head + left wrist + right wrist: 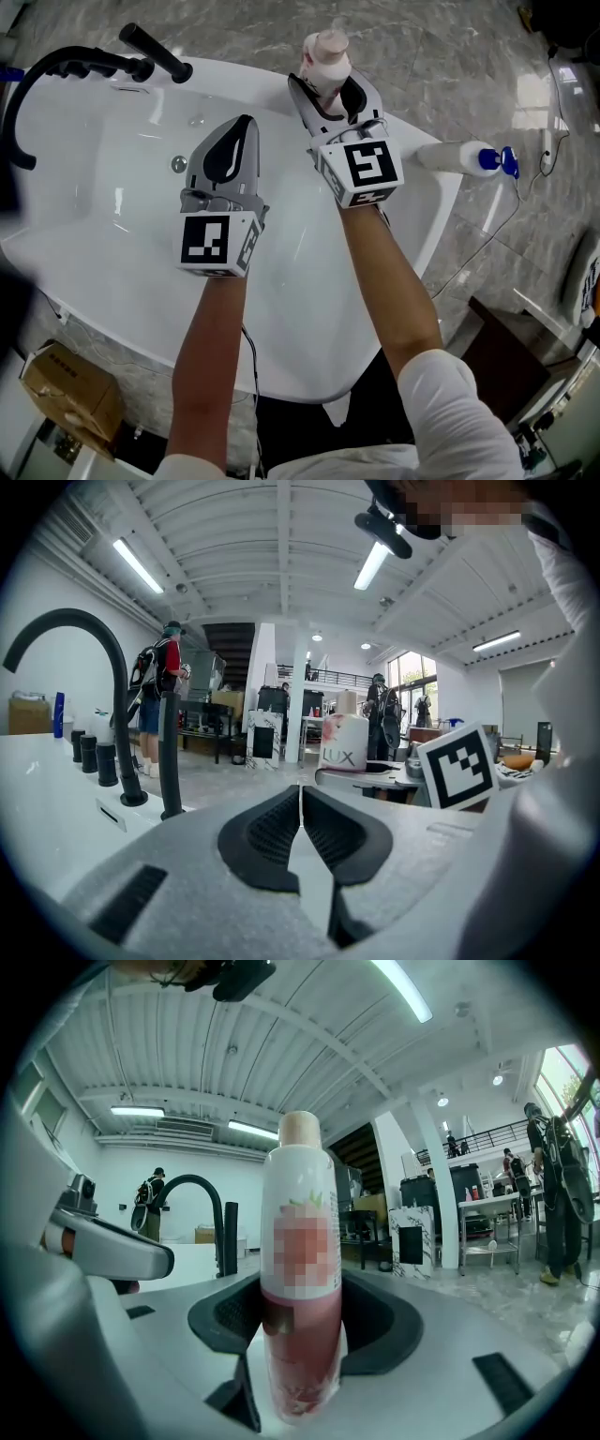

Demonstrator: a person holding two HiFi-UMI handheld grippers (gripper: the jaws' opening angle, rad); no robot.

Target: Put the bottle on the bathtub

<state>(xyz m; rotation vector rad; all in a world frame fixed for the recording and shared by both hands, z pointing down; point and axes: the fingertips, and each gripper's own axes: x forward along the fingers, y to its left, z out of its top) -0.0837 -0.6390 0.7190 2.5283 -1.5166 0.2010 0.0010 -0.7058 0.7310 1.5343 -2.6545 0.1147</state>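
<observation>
Head view: bathtub, marble floor; right gripper holds bottle, left gripper fingers together.

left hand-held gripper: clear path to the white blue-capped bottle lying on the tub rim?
Probably not directly. The left hand-held gripper, jaws shut, is over the bathtub basin; the right hand-held gripper, clamped on the pink bottle, and its forearm lie between it and the white bottle.

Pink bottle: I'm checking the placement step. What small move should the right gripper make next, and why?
Probably ease the pink bottle down onto the bathtub rim: the right gripper holds it upright there, and whether its base touches isn't visible.
</observation>
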